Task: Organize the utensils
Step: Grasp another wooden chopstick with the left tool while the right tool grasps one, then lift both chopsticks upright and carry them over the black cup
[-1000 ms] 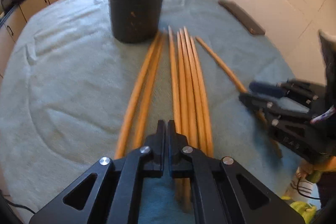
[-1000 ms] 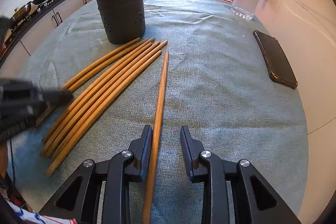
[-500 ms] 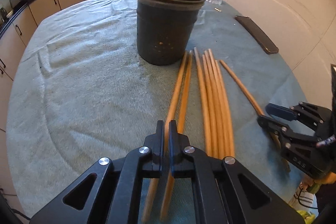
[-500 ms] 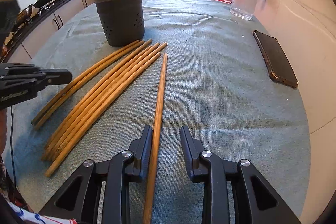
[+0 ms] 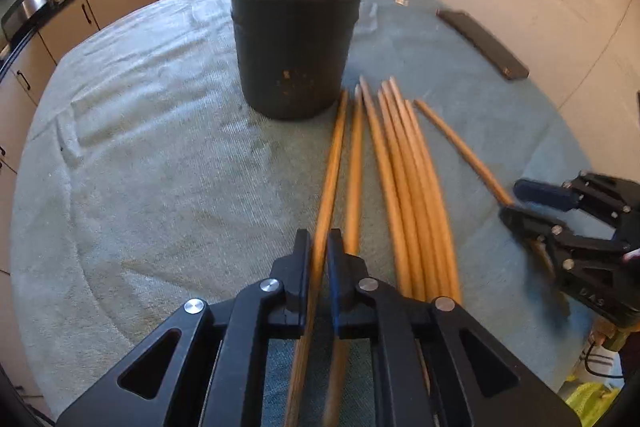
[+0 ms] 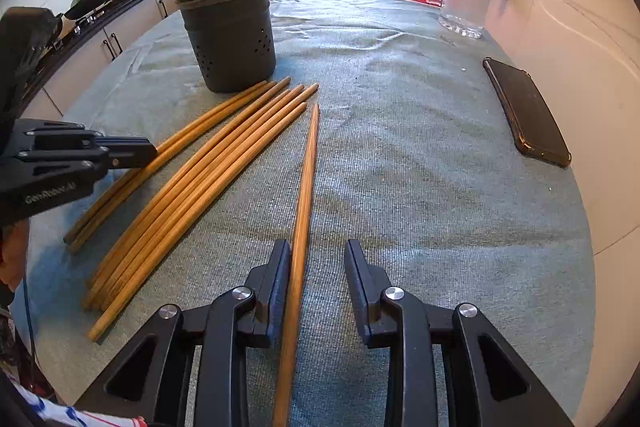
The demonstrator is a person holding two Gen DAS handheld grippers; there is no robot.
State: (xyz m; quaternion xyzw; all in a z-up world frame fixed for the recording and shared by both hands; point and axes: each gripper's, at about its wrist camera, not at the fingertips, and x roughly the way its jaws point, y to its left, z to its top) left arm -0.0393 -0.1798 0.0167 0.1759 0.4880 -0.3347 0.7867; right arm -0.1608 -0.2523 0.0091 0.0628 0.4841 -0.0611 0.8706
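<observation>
**Two sticks, two ways to slip**

Close to us, our left gripper (image 5: pixel 319 251) has its fingers nearly shut around one long wooden stick (image 5: pixel 332 171). We cannot tell if they squeeze it tight. If the hold is loose, the stick could tip and slide out when we lift. A second stick (image 5: pixel 354 167) lies just beside it and may get dragged along.

Our right gripper (image 6: pixel 317 267) has its fingers wide apart over a lone stick (image 6: pixel 306 179) on the bench (image 6: pixel 420 167). That stick sits by the left finger, so closing could push it away.

Further off lie the other sticks (image 6: pixel 208 171). Beyond them stands the dark pot (image 6: pixel 230 35) with two sticks inside. A long stick swung carelessly could knock it over.
</observation>
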